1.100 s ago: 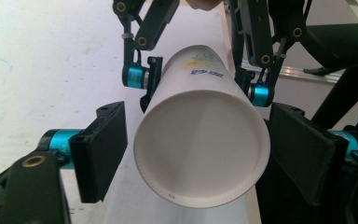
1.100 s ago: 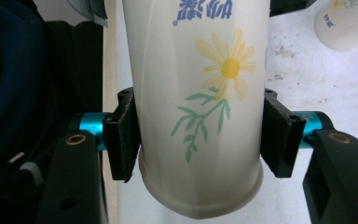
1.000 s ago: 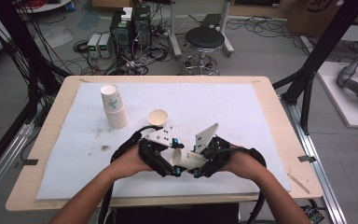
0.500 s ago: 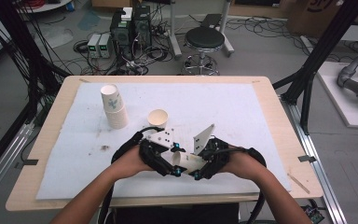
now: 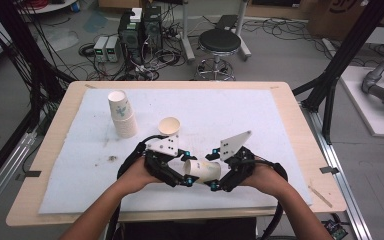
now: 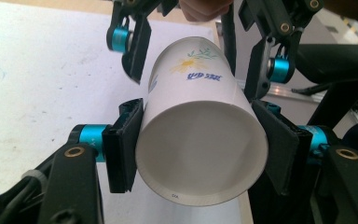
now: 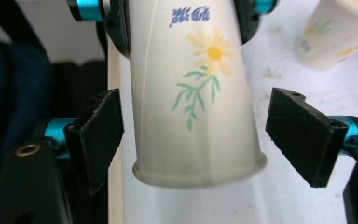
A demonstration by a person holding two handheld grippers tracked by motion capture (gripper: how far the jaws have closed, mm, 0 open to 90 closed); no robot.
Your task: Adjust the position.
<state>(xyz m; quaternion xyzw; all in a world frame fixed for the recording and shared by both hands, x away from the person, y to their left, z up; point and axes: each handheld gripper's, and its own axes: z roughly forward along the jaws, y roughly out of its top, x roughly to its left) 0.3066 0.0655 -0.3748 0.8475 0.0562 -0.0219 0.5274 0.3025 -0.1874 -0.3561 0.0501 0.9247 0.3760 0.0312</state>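
A white paper cup (image 5: 202, 171) with a yellow flower print lies on its side in the air between my two grippers, near the table's front edge. My left gripper (image 5: 187, 172) is shut on it near the rim: in the left gripper view both pads (image 6: 123, 149) press the cup (image 6: 200, 140), whose mouth faces the camera. My right gripper (image 5: 215, 175) stands around the base end. In the right gripper view its jaws have just been opening, and the pads (image 7: 303, 135) stand apart from the cup (image 7: 191, 116) with a gap on each side.
A stack of upside-down paper cups (image 5: 122, 115) stands at the left of the white mat (image 5: 260, 115). A single upright cup (image 5: 170, 126) sits just beyond my grippers. The stack (image 7: 335, 32) also shows in the right gripper view. Cables trail off the front edge.
Both hands have stayed almost in place. The cup has passed from the right gripper's hold to the left gripper's, and the right jaws have spread off it.
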